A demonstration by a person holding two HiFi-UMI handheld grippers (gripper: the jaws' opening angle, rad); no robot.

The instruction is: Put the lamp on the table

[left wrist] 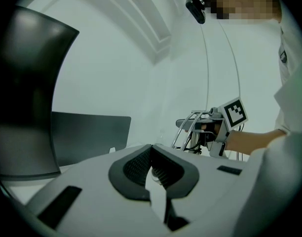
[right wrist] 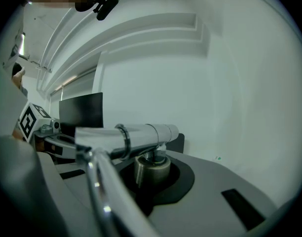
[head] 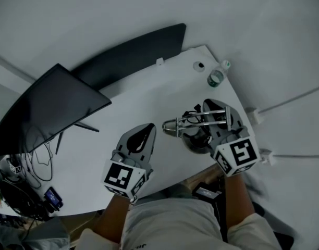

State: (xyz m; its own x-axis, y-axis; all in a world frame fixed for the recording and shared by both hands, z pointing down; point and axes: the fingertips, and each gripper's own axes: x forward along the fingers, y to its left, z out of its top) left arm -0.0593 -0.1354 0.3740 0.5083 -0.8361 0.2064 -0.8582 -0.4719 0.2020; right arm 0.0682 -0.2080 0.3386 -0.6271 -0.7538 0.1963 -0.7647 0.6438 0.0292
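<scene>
Lamp (head: 173, 127), slick stiff chrome, likely base-heavy: your right gripper (head: 216, 111) pinches its stem joint, the soundest hold; your left gripper (head: 145, 132) sits closed, empty.

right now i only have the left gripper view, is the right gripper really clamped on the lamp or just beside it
Observer: Clamped. The right gripper view shows the right gripper shut on the lamp, on the short metal stub under its tubular head.
Operator: ok anything on the table past it
Observer: The head view shows a clear bottle standing near the far right corner of the white table, beyond the lamp.
Operator: and how close is my left gripper to the lamp
Observer: From above, the left gripper is over the table to the lamp's left, apart from it.
</scene>
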